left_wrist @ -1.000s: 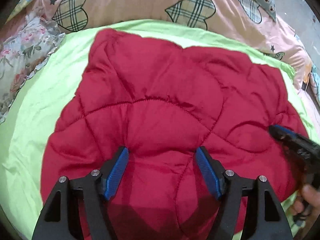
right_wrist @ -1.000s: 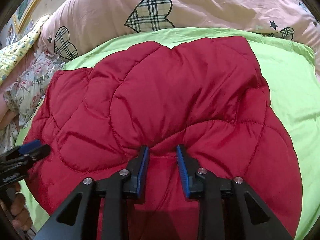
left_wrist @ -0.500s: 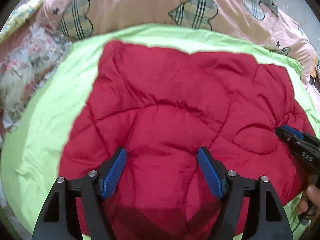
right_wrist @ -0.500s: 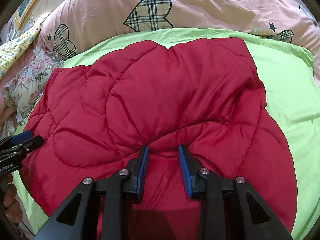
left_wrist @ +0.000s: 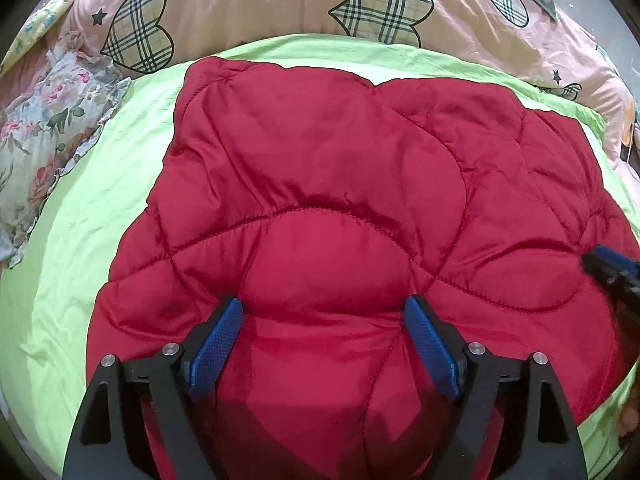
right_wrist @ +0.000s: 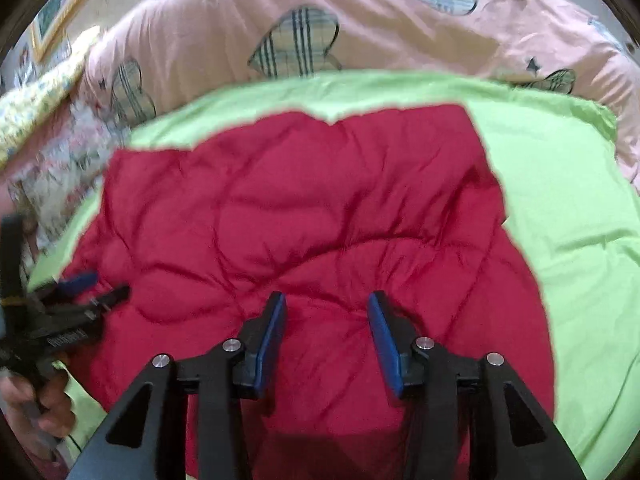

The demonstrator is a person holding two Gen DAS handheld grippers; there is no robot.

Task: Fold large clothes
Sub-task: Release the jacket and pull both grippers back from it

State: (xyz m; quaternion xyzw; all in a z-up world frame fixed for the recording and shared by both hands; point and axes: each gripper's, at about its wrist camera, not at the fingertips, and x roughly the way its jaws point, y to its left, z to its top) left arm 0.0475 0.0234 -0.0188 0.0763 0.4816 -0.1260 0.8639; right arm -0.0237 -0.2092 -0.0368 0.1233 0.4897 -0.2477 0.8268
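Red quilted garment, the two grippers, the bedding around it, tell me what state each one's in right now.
Red quilted garment: folded into a puffy block, lying on the sheet.
Left gripper: jaws opening, pads clear of the fabric bulging between them.
Right gripper: jaws opening, nothing clamped.
Green sheet: spread out, lightly creased.
Pink heart-print quilt: bunched up behind the sheet.
Floral ruffled cloth: crumpled beside the sheet.
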